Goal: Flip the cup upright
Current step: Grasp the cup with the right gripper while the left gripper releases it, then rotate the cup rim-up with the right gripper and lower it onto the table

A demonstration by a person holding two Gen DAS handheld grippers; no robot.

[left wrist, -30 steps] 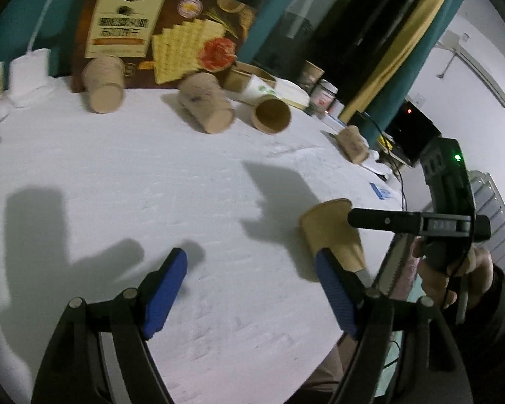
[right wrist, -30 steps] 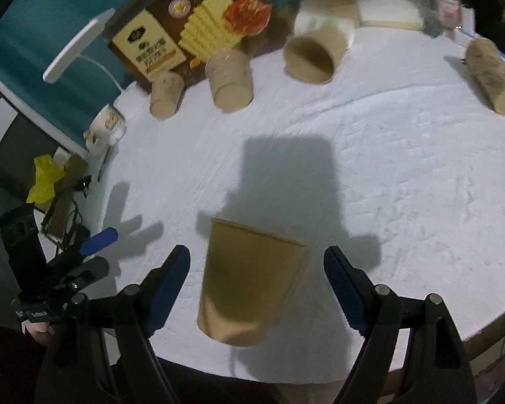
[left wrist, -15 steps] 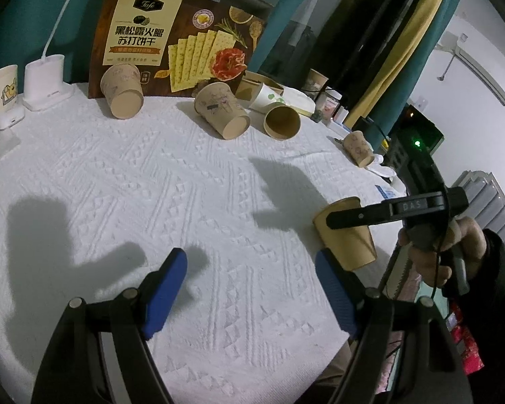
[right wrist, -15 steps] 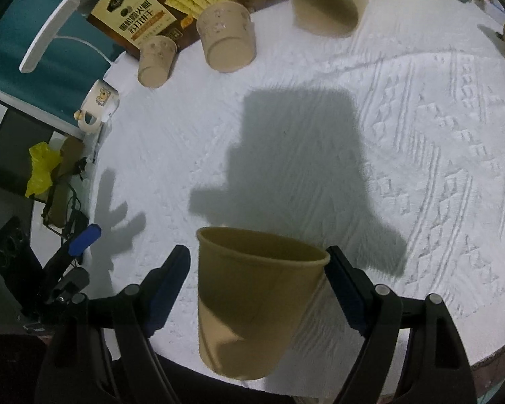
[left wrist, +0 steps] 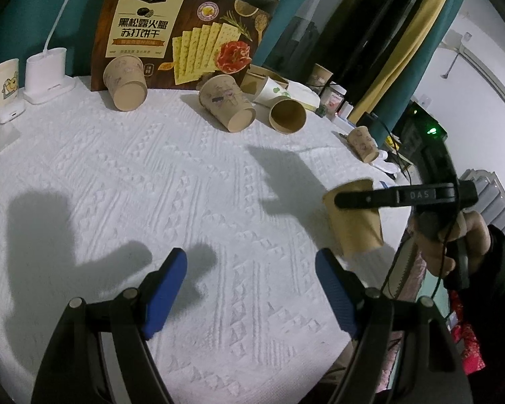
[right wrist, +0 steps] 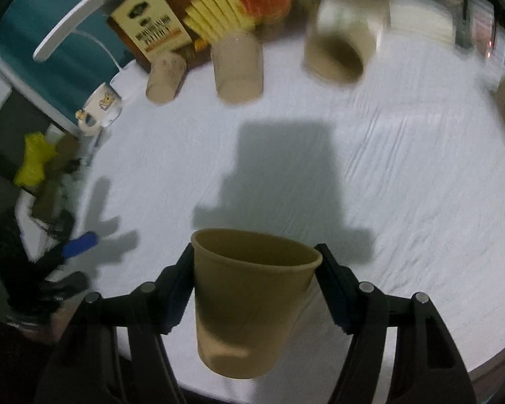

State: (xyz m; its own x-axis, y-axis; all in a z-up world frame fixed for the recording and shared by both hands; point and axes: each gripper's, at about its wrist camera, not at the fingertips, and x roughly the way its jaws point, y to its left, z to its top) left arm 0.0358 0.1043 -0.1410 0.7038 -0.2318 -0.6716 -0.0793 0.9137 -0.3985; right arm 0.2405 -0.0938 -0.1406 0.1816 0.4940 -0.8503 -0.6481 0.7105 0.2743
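The cup [right wrist: 249, 299] is plain tan paper with a rolled rim and no print. It stands mouth-up, tilted slightly, near the close edge of the white textured worktop [right wrist: 404, 175]. Its wall is dented on 1 side where the right hand-held gripper [right wrist: 252, 289] clamps it.

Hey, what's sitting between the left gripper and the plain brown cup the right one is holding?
Nothing but bare white tablecloth. The left wrist view shows the left gripper open, with only cloth and shadow between it and the plain cup.

Plain tan cup [right wrist: 249, 306]; blue-padded black tongs [left wrist: 250, 291]; white embossed tablecloth [left wrist: 151, 175]; brown cracker box [left wrist: 185, 33]
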